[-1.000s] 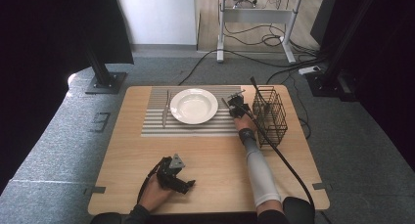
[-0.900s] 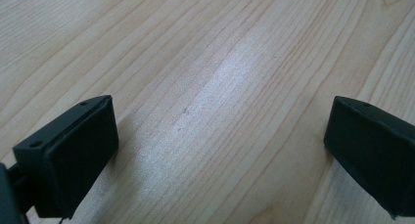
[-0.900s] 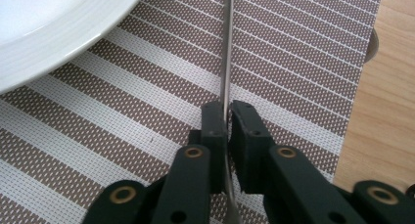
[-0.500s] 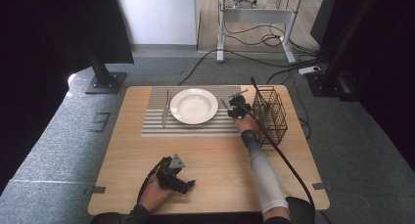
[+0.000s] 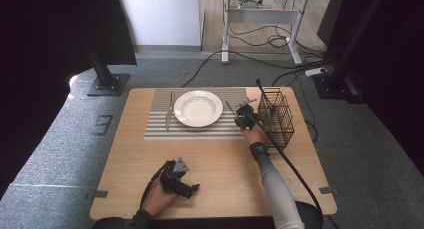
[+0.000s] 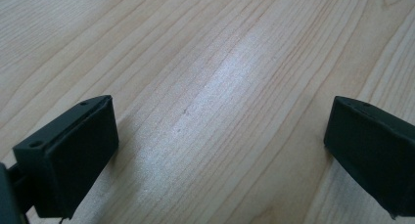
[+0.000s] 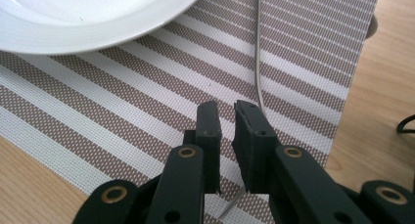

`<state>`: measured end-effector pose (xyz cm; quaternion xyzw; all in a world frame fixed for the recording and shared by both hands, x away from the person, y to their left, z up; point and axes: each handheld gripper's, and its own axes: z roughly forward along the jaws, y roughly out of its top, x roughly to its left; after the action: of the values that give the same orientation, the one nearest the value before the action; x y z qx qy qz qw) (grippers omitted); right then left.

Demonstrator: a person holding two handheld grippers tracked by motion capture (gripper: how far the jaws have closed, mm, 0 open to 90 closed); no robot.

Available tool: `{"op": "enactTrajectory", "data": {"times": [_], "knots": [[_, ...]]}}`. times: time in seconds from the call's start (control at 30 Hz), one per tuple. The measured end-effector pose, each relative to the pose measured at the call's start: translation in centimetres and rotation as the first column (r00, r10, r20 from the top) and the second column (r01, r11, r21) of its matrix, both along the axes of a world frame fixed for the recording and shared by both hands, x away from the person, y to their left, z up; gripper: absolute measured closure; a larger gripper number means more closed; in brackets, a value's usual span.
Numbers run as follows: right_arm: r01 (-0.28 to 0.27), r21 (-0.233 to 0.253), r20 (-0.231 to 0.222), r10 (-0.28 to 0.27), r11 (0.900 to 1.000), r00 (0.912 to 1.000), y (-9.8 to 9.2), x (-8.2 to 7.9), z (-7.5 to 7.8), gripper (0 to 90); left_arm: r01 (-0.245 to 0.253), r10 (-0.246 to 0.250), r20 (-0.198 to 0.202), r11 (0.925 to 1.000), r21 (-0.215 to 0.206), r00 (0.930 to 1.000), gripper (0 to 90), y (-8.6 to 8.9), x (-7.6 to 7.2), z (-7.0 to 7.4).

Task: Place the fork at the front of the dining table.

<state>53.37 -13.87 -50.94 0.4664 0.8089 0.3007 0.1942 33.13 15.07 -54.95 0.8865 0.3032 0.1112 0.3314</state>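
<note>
Left of the white plate point(image 5: 198, 108), a knife point(image 5: 169, 111) lay on the striped mat point(image 5: 160, 131), nearer the person the left gripper point(image 5: 190, 189) rested on bare table point(image 5: 220, 159) with jaws wide apart, right of the plate the right gripper point(image 7: 225, 117) nearly closed beside a thin metal utensil point(image 7: 258, 53), wire basket point(image 5: 277, 116) beyond.

Lab: black curtains point(image 5: 45, 34), floor cables point(image 5: 260, 44)

Left gripper point(image 5: 181, 179) low near the person's side, jaws spread wide, right gripper point(image 7: 226, 117) reaching forward on an outstretched forearm, jaws nearly closed, a narrow gap between them.
</note>
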Motion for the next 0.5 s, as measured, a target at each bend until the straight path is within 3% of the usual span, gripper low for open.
{"op": "enactTrajectory", "data": {"times": [0.17, 0.5], "knots": [[0.040, -0.006, -0.019, -0.040, 0.999, 0.9990, -0.22, 0.14, -0.71, 77.9, 0.000, 0.000, 0.000, 1.0000, 0.000, 1.0000, 0.0, 0.00, 0.00, 0.00], [0.095, -0.024, -0.008, -0.095, 0.995, 0.9954, -0.50, 0.17, -0.85, 74.5, 0.000, 0.000, 0.000, 1.0000, 0.000, 1.0000, 0.0, 0.00, 0.00, 0.00]]}}
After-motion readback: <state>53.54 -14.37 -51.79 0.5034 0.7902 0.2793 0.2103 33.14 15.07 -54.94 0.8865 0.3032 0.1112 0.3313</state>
